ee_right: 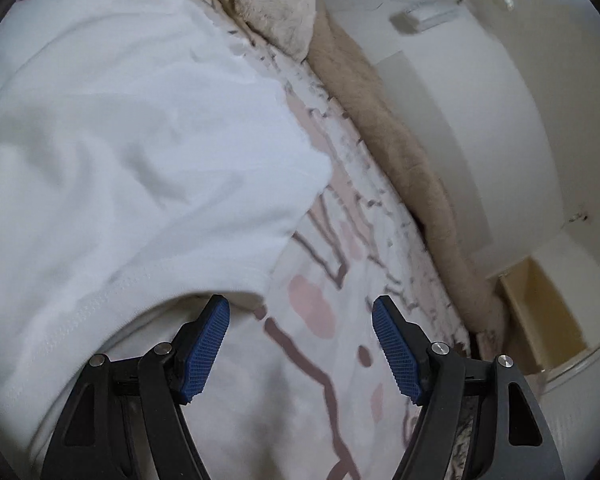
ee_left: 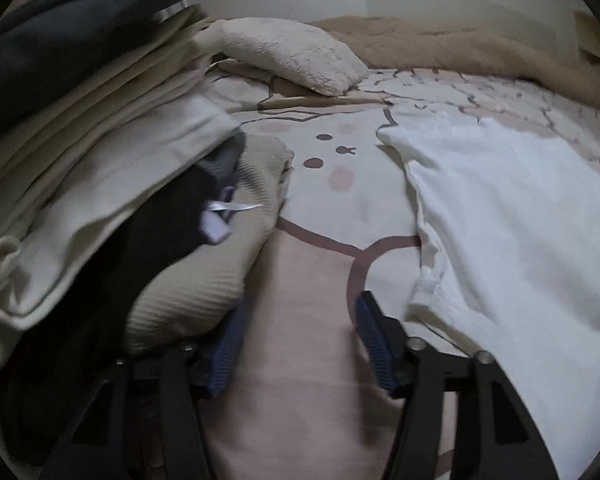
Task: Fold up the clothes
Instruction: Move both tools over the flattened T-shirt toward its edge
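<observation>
A white garment (ee_left: 512,216) lies spread on the patterned bedsheet (ee_left: 312,280), filling the right of the left wrist view. In the right wrist view the same white garment (ee_right: 132,140) covers the left and centre, its stitched hem curving just above my left finger. My left gripper (ee_left: 300,316) is open over bare sheet, between the garment's edge and a heap of clothes (ee_left: 112,208). That heap holds cream, ribbed beige and black pieces and presses against my left finger. My right gripper (ee_right: 300,316) is open with nothing between its blue pads (ee_right: 396,352), beside the garment's hem.
A fluffy cream pillow (ee_left: 296,54) and a tan blanket (ee_left: 460,52) lie at the far side of the bed. In the right wrist view the tan blanket (ee_right: 396,128) runs along a white wall (ee_right: 500,100), with a yellowish box (ee_right: 548,312) by the bed's edge.
</observation>
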